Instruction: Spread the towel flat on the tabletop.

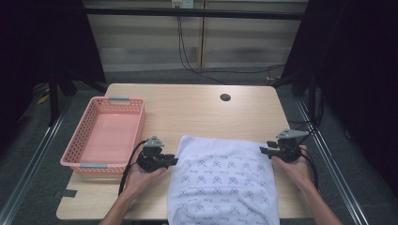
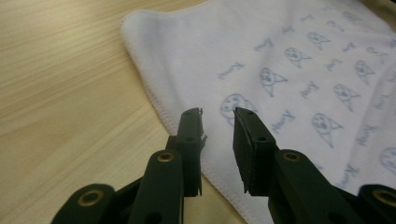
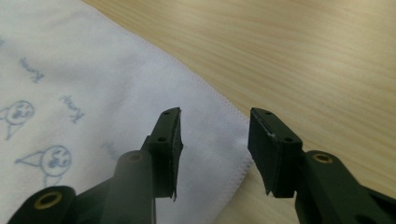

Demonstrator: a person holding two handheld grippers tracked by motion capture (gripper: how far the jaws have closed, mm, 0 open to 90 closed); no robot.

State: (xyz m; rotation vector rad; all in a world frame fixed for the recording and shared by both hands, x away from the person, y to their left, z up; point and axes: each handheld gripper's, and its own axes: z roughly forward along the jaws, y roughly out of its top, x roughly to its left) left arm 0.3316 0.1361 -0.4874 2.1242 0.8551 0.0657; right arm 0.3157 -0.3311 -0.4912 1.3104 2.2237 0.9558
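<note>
A white cloth (image 1: 220, 183) printed with small blue figures lies flat on the wooden table (image 1: 197, 112), its near part hanging over the front edge. My left gripper (image 1: 174, 161) sits at the cloth's left edge, held in a hand. In the left gripper view its jaws (image 2: 218, 116) stand apart above the cloth's hem (image 2: 154, 100), gripping nothing. At the cloth's far right corner is my right gripper (image 1: 264, 151). Its jaws (image 3: 215, 116) are open over that corner (image 3: 233, 140), with no fabric pinched between the pads.
An empty pink plastic basket (image 1: 77, 136) stands on the table's left side, close to my left gripper. A round cable hole (image 1: 225, 97) sits near the far edge. Bare tabletop lies beyond the cloth.
</note>
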